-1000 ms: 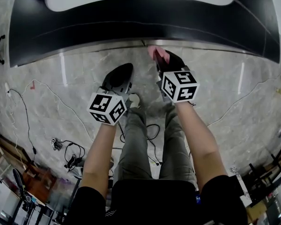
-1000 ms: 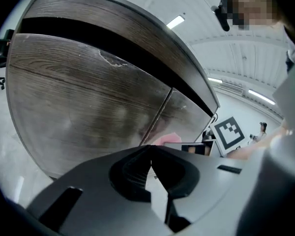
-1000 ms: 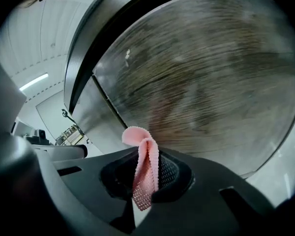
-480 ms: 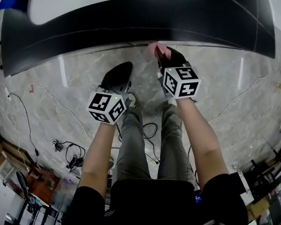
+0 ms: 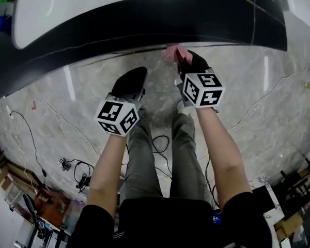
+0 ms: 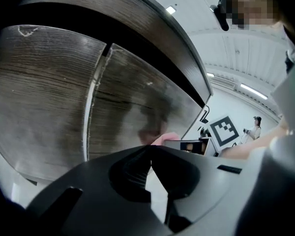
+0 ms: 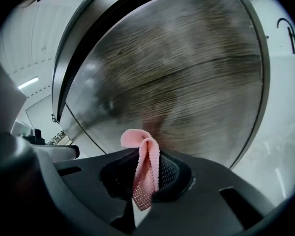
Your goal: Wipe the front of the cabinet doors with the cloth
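Observation:
The cabinet doors (image 5: 144, 19) are dark wood grain under a white counter, across the top of the head view. My right gripper (image 5: 182, 59) is shut on a pink cloth (image 5: 173, 51), which is at the foot of the door front. In the right gripper view the folded pink cloth (image 7: 145, 167) stands pinched between the jaws of my right gripper (image 7: 146, 154), close to the door (image 7: 177, 73). My left gripper (image 5: 138, 73) hangs left of it, shut and holding nothing, a little back from the doors. The left gripper (image 6: 150, 149) looks at a door seam (image 6: 92, 107).
Grey marble floor (image 5: 258, 102) lies below the doors. Cables (image 5: 75, 167) trail on the floor at the lower left, and furniture legs (image 5: 299, 190) stand at the right. The person's legs (image 5: 160, 154) are beneath the grippers. The right gripper's marker cube (image 6: 223, 130) shows in the left gripper view.
The head view has tilted, so the cabinet front now slants. The right gripper with the cloth has edged slightly up and right along the door's foot. The left gripper has barely moved.

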The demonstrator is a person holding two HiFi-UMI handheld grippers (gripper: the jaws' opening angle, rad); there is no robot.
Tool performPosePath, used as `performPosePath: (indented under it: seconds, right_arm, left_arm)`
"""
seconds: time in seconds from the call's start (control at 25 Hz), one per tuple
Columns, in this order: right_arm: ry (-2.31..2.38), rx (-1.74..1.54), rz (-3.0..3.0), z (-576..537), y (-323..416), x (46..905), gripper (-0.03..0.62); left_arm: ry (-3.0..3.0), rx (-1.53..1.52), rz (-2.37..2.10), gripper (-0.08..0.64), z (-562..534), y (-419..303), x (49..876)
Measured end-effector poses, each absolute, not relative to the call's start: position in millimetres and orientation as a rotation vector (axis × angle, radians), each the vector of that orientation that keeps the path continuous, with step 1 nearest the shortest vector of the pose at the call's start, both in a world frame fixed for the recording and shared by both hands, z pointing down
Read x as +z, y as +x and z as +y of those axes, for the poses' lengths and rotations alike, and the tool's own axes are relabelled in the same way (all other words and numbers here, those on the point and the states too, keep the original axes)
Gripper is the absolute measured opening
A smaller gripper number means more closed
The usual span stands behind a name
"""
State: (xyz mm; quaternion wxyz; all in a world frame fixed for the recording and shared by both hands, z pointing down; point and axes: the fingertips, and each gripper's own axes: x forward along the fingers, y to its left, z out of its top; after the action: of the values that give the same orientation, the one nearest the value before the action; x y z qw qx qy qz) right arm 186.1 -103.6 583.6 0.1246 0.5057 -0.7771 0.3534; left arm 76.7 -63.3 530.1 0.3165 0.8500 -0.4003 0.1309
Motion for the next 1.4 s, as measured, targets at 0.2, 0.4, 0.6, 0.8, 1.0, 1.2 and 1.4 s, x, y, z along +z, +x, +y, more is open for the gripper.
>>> performPosePath:
  seconds: [0.2,0.4,0.6,0.8,1.0,1.2,1.4]
  right_arm:
    - [1.534,1.038,-2.239,-102.5,228.3,584.6,0.043]
    - [1.572,1.023,-2.213,-100.8,266.0,586.8,0.043]
    - [1.618,1.024,-2.181,-99.5,304.7,589.8,0.043]
    - [1.658,1.024,-2.152,-99.5,332.7,589.6,0.043]
    - [1.688,1.030,-2.135,-95.4,345.4,586.0,0.043]
    - [1.713,1.041,-2.147,-87.8,340.0,576.9,0.043]
    - [1.720,1.050,-2.158,-83.1,325.7,571.1,0.043]
  left_arm:
    - [2.257,0.360,-1.024,0.008,-63.0,108.8,531.2]
    - [2.264,0.378,-1.003,0.008,-62.6,138.8,537.5]
    - [2.268,0.377,-0.987,0.008,-59.3,166.6,540.7]
    - [2.266,0.366,-0.987,0.008,-60.9,182.9,541.8]
    - [2.270,0.360,-0.978,0.008,-57.6,189.4,539.4]
    - [2.268,0.353,-0.984,0.008,-54.8,183.2,537.4]
    - [2.272,0.339,-0.997,0.008,-54.3,171.2,532.8]
